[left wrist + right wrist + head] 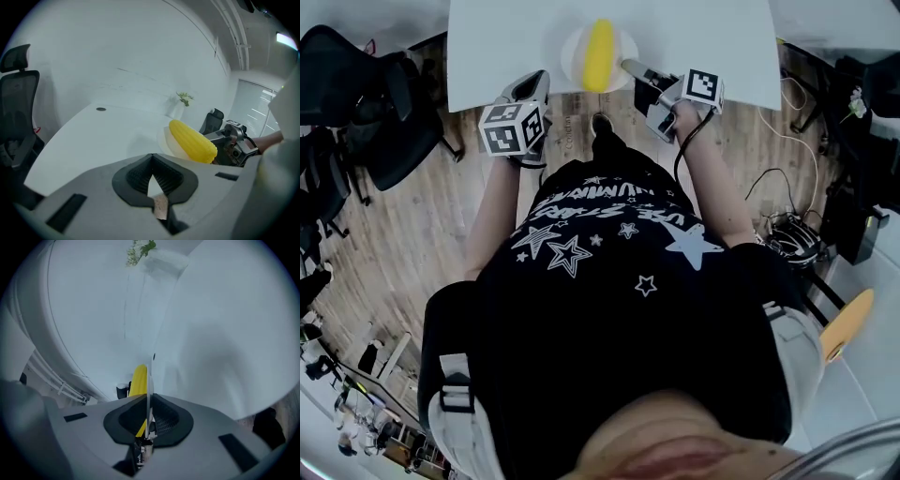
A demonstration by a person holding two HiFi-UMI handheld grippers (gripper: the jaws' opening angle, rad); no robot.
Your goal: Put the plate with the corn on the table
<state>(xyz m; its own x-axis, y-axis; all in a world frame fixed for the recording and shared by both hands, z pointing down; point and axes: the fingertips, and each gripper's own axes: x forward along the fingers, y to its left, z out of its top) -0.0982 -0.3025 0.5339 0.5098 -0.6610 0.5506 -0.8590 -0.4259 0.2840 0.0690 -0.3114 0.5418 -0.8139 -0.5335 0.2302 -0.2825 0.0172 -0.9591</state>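
— Where is the plate (573, 52) at this moment?

— It is over the near edge of the white table (694, 37), with the corn cob (599, 54) lying lengthwise across its middle. The left gripper view shows the plate slightly tilted. I cannot tell whether its underside touches the tabletop.

— What is holding it?

— The right tongs (630, 67) are clamped on the rim at the plate's right side. The right gripper view shows the thin white rim edge-on, pinched between the two dark pads, with the yellow cob just behind it.

— And the left tongs (532, 86)?

— They are pressed together with nothing between them. They hang just left of the plate, at the table's near edge, and are not touching the plate.

— Is there anything else around?

— A small green plant (184, 98) stands at the far side of the table. A black office chair (18, 108) is off to the left, on the wooden floor (412, 234). The person (619, 272) stands close to the table, both forearms stretched toward it.
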